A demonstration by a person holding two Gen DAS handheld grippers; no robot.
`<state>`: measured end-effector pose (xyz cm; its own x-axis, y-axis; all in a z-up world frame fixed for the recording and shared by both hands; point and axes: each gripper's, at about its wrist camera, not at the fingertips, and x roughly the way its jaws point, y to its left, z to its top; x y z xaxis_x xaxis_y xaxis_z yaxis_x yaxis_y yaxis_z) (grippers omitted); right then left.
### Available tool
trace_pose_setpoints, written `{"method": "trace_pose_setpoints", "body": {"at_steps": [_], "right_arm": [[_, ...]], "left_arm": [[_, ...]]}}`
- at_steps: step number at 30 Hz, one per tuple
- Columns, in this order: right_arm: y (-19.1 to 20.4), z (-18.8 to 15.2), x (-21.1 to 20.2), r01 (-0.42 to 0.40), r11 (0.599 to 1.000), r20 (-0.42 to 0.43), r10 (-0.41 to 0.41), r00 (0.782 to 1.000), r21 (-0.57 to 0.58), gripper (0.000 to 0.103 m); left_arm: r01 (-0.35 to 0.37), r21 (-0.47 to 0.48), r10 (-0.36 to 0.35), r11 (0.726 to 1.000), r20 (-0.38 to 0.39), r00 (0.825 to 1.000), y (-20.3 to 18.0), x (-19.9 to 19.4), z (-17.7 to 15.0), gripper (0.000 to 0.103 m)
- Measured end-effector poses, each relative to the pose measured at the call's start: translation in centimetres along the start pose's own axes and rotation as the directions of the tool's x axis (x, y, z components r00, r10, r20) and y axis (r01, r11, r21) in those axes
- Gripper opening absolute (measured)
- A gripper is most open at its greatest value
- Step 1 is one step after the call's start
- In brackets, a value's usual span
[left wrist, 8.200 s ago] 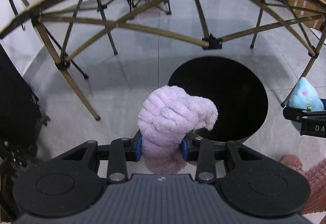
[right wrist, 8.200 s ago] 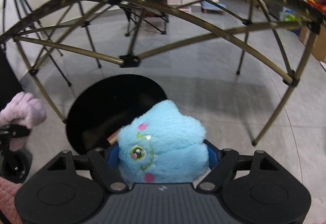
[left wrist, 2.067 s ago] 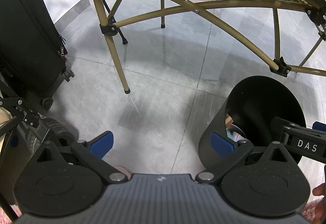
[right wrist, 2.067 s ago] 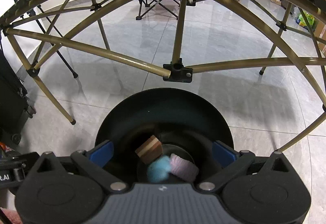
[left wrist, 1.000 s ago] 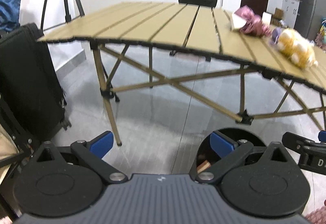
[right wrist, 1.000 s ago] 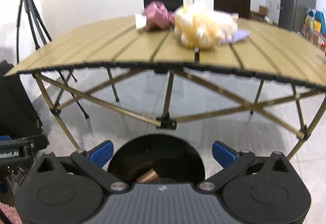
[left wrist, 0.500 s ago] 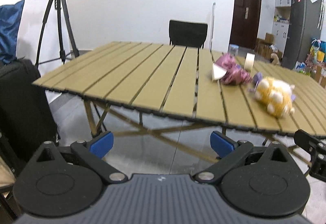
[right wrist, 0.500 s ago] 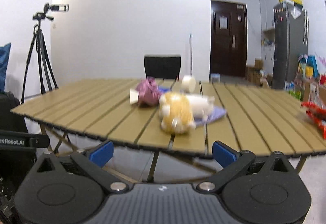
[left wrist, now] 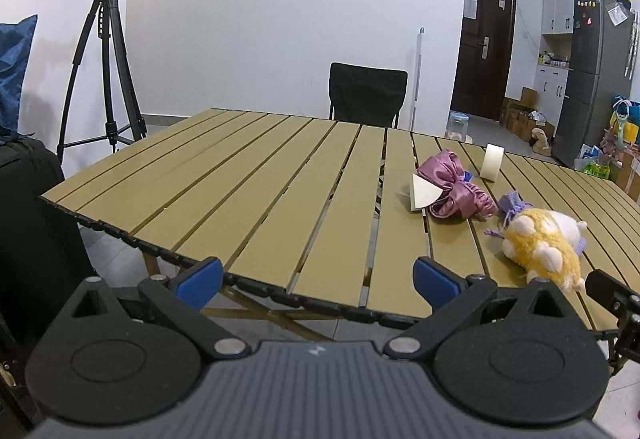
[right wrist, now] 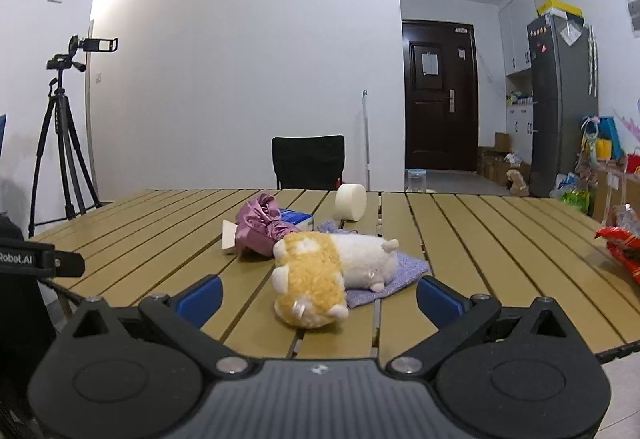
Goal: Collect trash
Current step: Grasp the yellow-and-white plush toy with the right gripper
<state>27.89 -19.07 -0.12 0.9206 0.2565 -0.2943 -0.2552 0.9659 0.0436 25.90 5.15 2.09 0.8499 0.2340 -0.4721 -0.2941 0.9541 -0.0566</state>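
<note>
The right tool [right wrist: 318, 297], jaws wide and empty, faces the yellow plush hamster [right wrist: 316, 275] dead ahead on the counter [right wrist: 480, 239] — long axis running away rightward; the left tool [left wrist: 316, 281], equally wide, sits farther off.

Yellow-and-white plush toy [right wrist: 320, 275], tan table [right wrist: 480, 239]

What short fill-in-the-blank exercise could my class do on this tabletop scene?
1. The yellow and white plush toy lies on a ____ knitted cloth.
2. Both the left claw and the right claw are ____.
3. The crumpled pink satin fabric sits on the tan slatted ____.
4. Behind the table stands a ____ chair.

Missing words: purple; open; table; black
</note>
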Motion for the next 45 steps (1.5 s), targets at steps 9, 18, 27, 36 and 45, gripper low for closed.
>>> {"method": "trace_pose_setpoints", "body": {"at_steps": [9, 18, 27, 36, 45], "right_arm": [[0.2, 0.4, 4.6, 0.006, 1.0, -0.03, -0.006, 1.0, -0.013, 0.103], [1.1, -0.1, 10.7, -0.001, 1.0, -0.128, -0.003, 0.992, -0.029, 0.102], [1.3, -0.5, 13.0, 0.03, 1.0, -0.169, -0.029, 0.985, 0.004, 0.08], [1.1, -0.4, 12.4, 0.018, 1.0, -0.161, -0.017, 0.987, 0.009, 0.063], [-0.2, 0.1, 10.6, 0.016, 0.998, -0.098, -0.01, 0.995, 0.066, 0.062]], "left_arm": [[0.002, 0.017, -0.002, 1.0, -0.025, 1.0, -1.0, 3.3, 1.1, 0.103], [0.035, 0.09, -0.033, 0.995, -0.024, 0.999, -2.6, 6.1, 2.0, 0.103], [0.046, 0.084, -0.041, 0.995, -0.06, 0.997, -2.5, 7.7, 1.8, 0.103], [0.043, 0.066, -0.039, 0.997, -0.062, 0.997, -2.0, 7.4, 1.8, 0.103], [0.079, 0.054, -0.076, 0.995, -0.057, 0.996, -3.8, 7.1, 2.2, 0.103]]}}
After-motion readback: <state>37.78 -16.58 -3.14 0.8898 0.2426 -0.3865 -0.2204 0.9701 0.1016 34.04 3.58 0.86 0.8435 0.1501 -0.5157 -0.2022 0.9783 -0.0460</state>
